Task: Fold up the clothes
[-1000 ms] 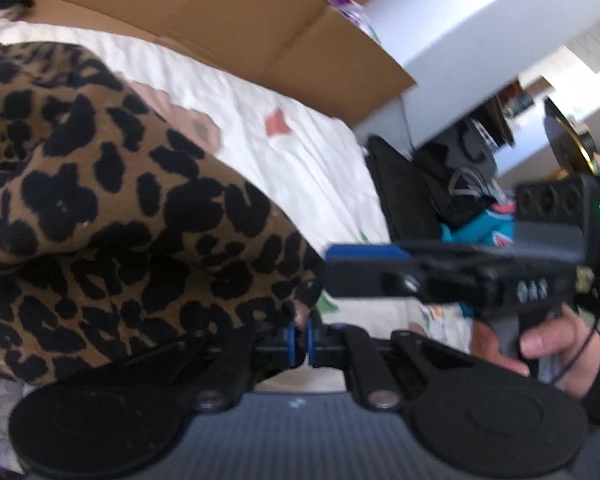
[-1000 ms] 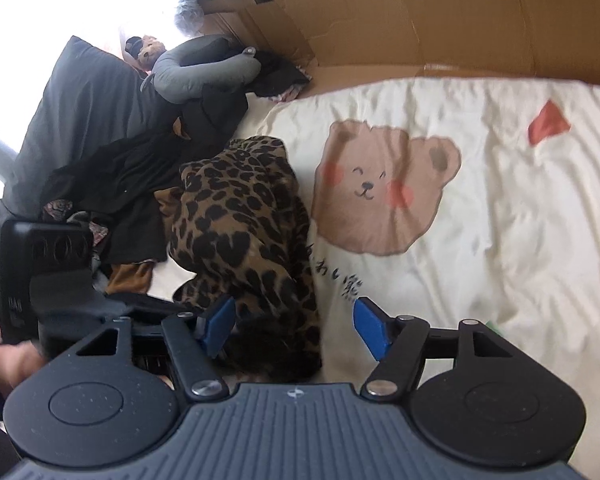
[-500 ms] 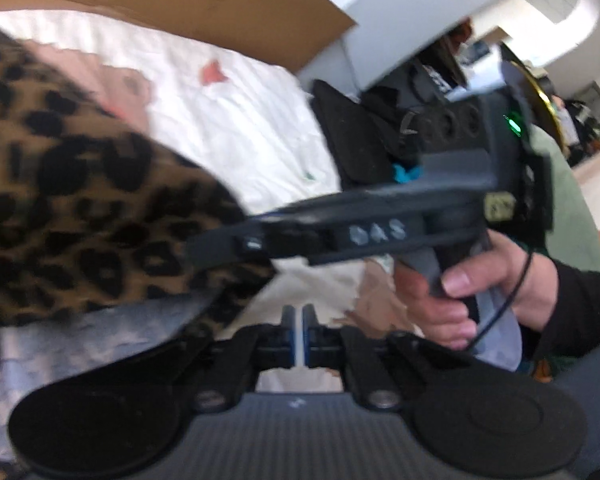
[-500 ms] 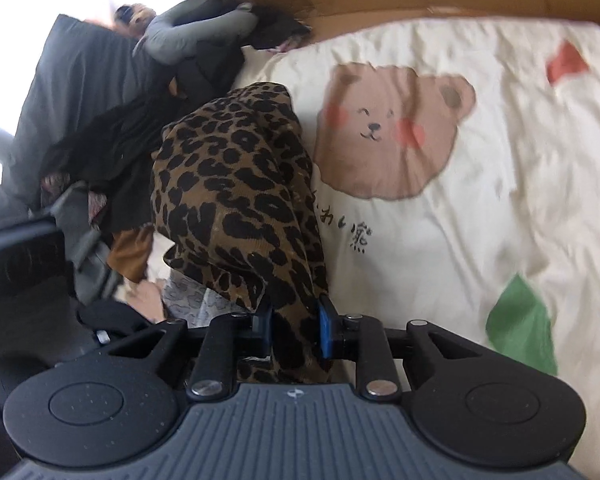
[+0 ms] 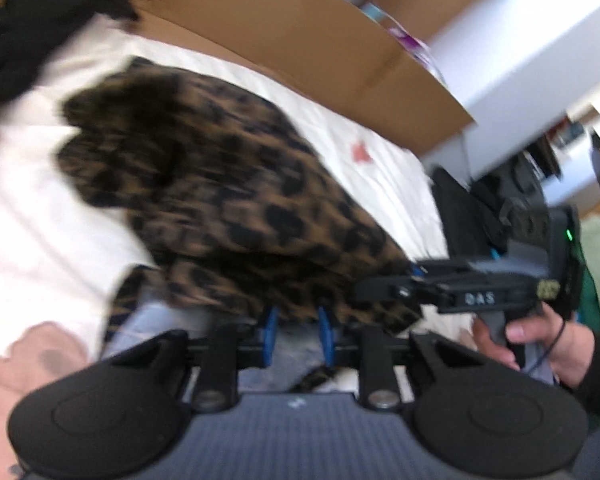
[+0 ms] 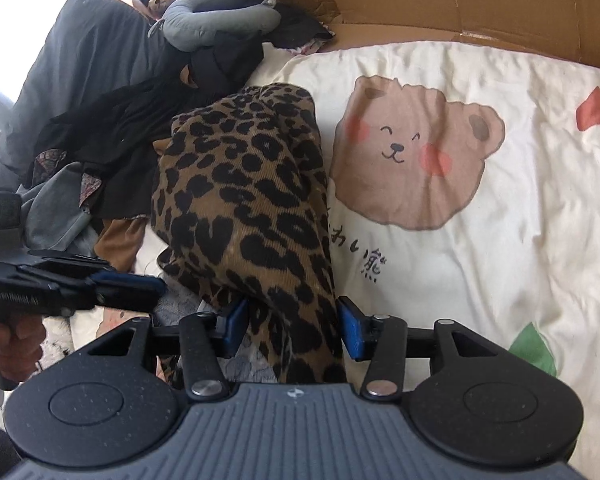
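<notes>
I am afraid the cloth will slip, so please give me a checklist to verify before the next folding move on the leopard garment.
1. Right gripper holds the leopard garment: not ok. Its fingers stand apart and the cloth only passes between them.
2. Left gripper holds the garment: cannot tell. Cloth lies between its fingers, but the view is blurred.
3. Garment lies flat: not ok. It is bunched in a heap on the bedsheet.
4. Bare sheet to spread it on: ok, to the right of the garment.
5. Garment apart from the dark clothes pile: not ok. They touch.
</notes>
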